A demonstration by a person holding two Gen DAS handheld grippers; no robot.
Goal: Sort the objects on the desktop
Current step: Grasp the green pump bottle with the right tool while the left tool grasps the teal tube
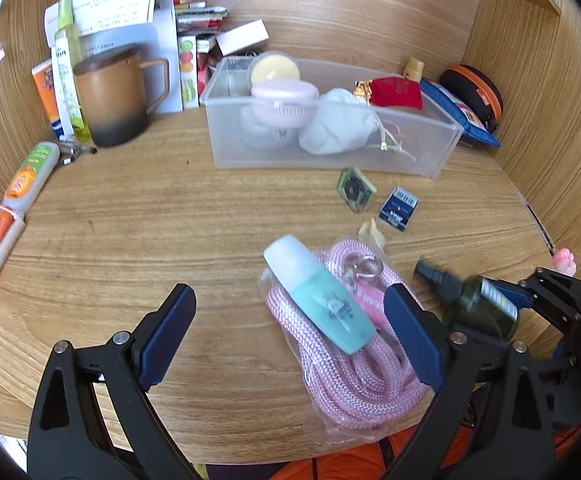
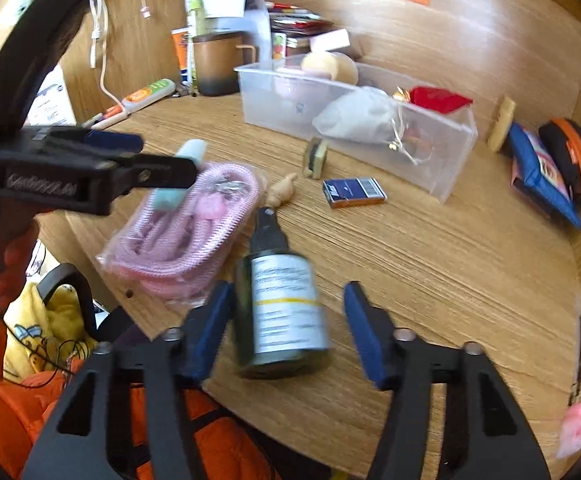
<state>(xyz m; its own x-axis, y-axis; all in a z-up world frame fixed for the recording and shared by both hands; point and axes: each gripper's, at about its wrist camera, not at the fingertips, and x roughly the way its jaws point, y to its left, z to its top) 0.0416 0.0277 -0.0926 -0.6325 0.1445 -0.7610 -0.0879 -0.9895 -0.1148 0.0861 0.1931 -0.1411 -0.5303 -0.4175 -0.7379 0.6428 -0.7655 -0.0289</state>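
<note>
Dark green spray bottle between the right gripper's fingers, on the near edge of the wooden desk.

The spray bottle (image 2: 280, 300) is dark green glass with a black pump top and a silvery label (print blurred). The right gripper (image 2: 286, 328) angles down over it, jaws part-spread; its left pad sits against the glass, the right pad stands clear. The bottle lies with its long axis running near to far, nozzle pointing far. The left gripper (image 1: 290, 336) hangs wide open beside a mint tube (image 1: 318, 294) lying on a bagged pink rope (image 1: 342, 376).
</note>
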